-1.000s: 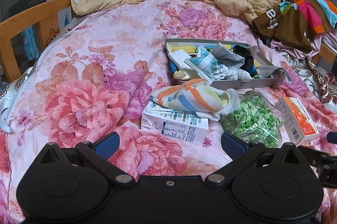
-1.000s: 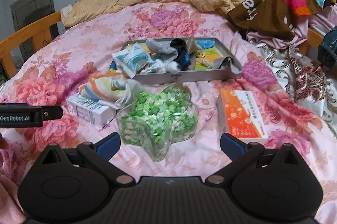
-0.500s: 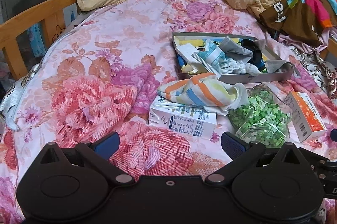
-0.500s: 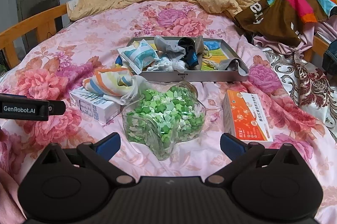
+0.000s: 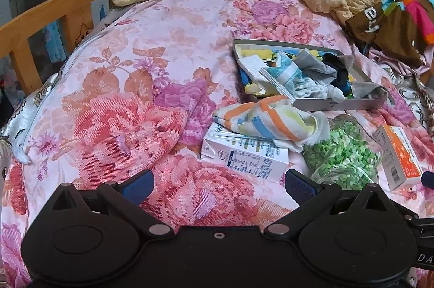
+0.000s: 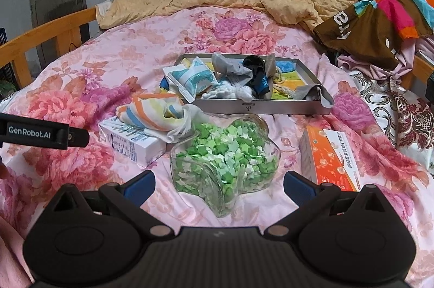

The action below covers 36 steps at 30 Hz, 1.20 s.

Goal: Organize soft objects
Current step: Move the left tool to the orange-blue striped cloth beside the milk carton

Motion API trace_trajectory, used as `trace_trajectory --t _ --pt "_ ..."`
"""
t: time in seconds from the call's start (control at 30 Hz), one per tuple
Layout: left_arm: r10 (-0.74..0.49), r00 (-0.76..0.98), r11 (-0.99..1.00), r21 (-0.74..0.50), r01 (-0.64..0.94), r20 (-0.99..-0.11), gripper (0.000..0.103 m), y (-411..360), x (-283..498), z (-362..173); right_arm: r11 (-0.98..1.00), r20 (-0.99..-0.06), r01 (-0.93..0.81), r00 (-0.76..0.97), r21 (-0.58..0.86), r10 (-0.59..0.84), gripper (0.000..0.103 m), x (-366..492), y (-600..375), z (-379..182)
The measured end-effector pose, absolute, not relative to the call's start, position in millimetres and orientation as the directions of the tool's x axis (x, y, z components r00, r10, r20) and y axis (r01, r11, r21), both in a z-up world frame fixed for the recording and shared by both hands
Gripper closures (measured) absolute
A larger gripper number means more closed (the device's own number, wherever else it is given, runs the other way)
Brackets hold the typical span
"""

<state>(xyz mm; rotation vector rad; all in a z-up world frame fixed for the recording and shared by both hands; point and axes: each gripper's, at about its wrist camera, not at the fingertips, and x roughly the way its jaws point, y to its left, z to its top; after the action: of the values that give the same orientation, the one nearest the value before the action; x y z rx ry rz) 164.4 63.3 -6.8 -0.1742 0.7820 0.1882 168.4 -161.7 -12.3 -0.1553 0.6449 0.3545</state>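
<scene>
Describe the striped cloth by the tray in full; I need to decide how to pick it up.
The striped cloth is a soft, crumpled piece of pale fabric with orange, blue and yellow stripes and a loose white edge. It lies bunched, draped over the top of the white carton, just in front of the tray's near left corner. Its white edge reaches the glass jar of green paper stars. Neither hand-held gripper touches it.
</scene>
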Motion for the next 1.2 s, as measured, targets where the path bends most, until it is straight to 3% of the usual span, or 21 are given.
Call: trace_trajectory --t 0.33,0.67,0.97,1.2 --pt "0.066 0.655 0.959 -0.134 -0.251 -0.753 0.001 90 192 -8 0.916 -0.586 -0.399 0.753 -0.046 0.299 0.000 189 -155 -12" --pt "0.018 0.723 0.998 -0.032 -0.056 -0.690 0.001 85 224 -9 0.889 -0.577 -0.447 0.754 -0.099 0.315 0.000 212 -141 -16" --pt "-0.108 0.781 0.991 -0.133 0.032 -0.615 0.001 82 245 -18 0.845 -0.565 -0.506 0.753 -0.173 0.336 0.000 241 -127 -25" --pt "-0.183 0.764 0.978 -0.194 0.076 -0.619 0.001 85 264 -33 0.803 -0.557 -0.546 0.754 -0.240 0.347 0.001 255 -112 -35"
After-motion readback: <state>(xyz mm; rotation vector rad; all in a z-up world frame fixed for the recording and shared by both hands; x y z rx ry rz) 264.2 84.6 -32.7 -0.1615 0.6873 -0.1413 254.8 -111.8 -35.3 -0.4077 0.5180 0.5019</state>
